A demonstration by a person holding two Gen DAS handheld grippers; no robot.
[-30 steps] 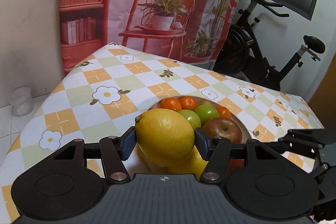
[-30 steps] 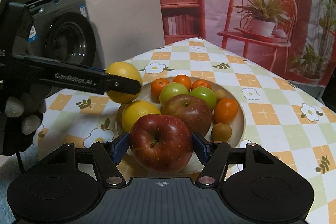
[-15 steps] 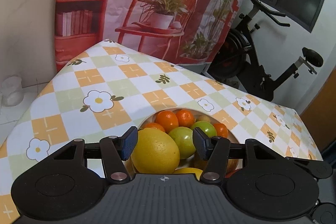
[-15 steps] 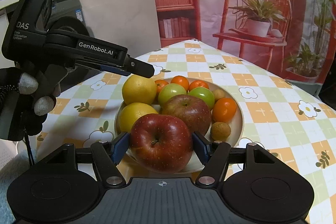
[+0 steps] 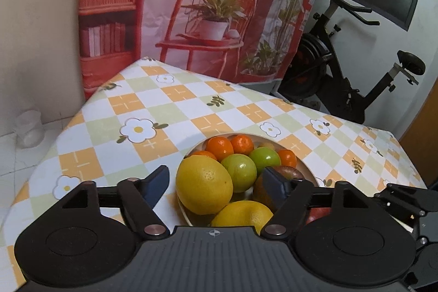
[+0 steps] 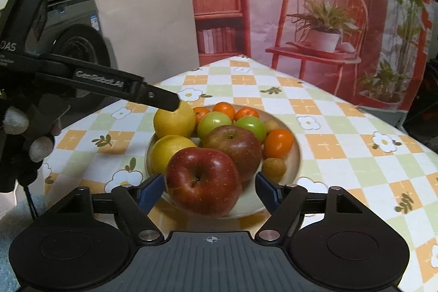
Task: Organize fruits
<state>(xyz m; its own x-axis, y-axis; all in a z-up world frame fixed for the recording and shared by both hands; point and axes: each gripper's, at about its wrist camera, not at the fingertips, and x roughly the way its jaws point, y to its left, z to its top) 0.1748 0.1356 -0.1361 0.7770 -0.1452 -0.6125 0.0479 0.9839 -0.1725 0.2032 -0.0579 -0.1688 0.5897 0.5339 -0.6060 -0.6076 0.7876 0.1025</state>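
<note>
A: Between the blue pads of the left hand-held gripper (image 5: 215,184) sits the upper lemon (image 5: 204,186), but both fingers stand clear of it, spread wide with gaps on either side.

B: So it rests on the plate (image 6: 297,155)?

A: Yes, at the plate's left edge, leaning against the lower lemon (image 6: 169,152) and touching a green apple (image 5: 239,171). From the right wrist view, one finger tip of the left tool overlaps the top of that lemon; I cannot tell whether it touches.

B: And the right hand-held gripper (image 6: 210,189)?

A: Parted as well. The near red apple (image 6: 202,181) lies between its pads with a sliver of space on each side, sitting on the plate's front rim.

B: What else is heaped there?

A: A second red apple (image 6: 232,149) just behind the first, two green apples side by side, three small oranges along the far rim, a bigger orange (image 6: 277,142) at the right, and two small brownish fruits, one (image 6: 273,167) near the front right.

B: And underneath?

A: The plate stands on a worktop (image 6: 342,144) covered with a checked cloth of orange, green and white squares with daisies. Beyond it hangs a printed backdrop (image 5: 219,4) of a red chair and a potted plant, with an exercise bike (image 5: 345,89) to its right.
</note>
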